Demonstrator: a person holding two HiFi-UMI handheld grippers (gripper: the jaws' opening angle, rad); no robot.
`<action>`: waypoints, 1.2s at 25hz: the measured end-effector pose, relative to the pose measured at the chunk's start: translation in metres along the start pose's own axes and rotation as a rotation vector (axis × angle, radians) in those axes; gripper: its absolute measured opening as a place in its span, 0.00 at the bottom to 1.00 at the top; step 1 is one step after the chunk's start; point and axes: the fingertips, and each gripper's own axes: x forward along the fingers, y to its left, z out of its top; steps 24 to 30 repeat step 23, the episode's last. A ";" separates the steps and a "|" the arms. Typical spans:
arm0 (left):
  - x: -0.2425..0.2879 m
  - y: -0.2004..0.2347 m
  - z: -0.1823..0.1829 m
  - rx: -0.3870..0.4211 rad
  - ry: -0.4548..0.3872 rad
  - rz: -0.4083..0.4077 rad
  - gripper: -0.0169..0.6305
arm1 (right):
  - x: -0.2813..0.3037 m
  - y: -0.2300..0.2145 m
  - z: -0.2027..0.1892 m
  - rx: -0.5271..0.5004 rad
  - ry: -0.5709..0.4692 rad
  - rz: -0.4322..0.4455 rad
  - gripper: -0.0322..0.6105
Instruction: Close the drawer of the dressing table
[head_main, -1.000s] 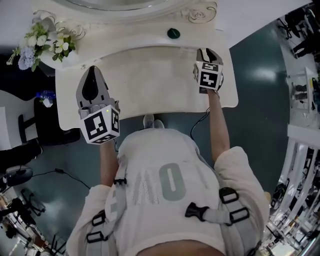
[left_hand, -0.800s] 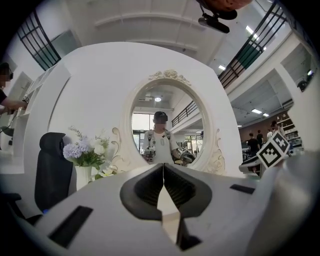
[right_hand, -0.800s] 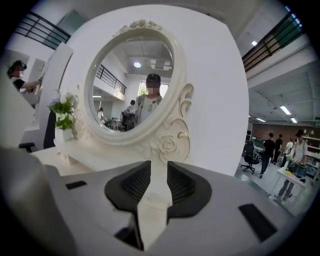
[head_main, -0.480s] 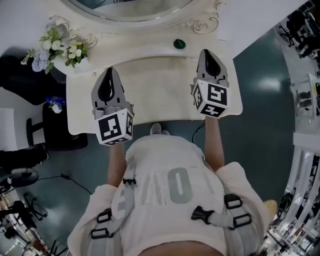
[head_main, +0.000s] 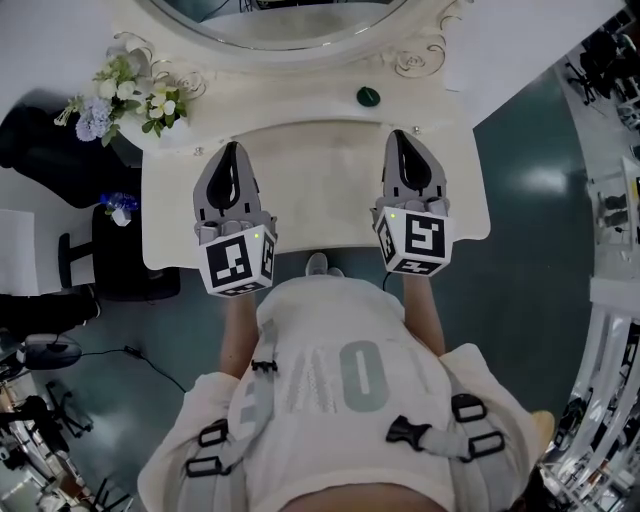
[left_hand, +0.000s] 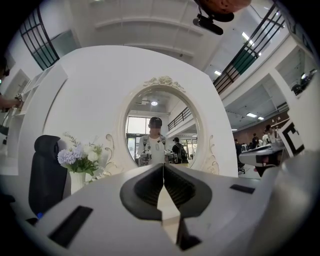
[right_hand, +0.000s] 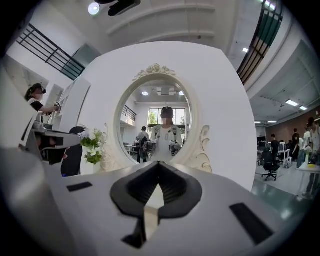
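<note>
The cream dressing table (head_main: 320, 180) stands in front of me, and its oval mirror (head_main: 280, 15) is at the back. From above no drawer juts past the table's front edge (head_main: 330, 247); the drawer front itself is hidden under the top. My left gripper (head_main: 231, 150) hovers over the left half of the top, shut and empty. My right gripper (head_main: 399, 136) hovers level over the right half, also shut with nothing in it. Each gripper view faces the mirror (left_hand: 162, 130) (right_hand: 159, 120) over closed jaws, the left gripper (left_hand: 163, 165) and the right gripper (right_hand: 159, 162).
A vase of flowers (head_main: 130, 90) sits on the back left corner and a small dark green round object (head_main: 368, 96) at the back right. A black chair (head_main: 105, 255) stands left of the table. My shoe (head_main: 318, 265) shows below the front edge. Racks line the right side (head_main: 610, 250).
My right gripper has risen from the table's right front corner and come in over the top. The left gripper has lifted a little. The head view has shifted, so the table sits lower in the frame.
</note>
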 end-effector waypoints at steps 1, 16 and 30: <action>0.000 0.001 0.001 0.001 -0.001 0.002 0.06 | 0.000 0.000 -0.001 0.003 0.002 0.002 0.06; -0.009 0.002 0.006 0.010 -0.008 0.015 0.06 | -0.003 0.013 -0.001 0.004 0.006 0.043 0.06; -0.015 0.004 0.005 0.011 -0.008 0.022 0.06 | -0.007 0.016 -0.005 0.015 0.013 0.049 0.06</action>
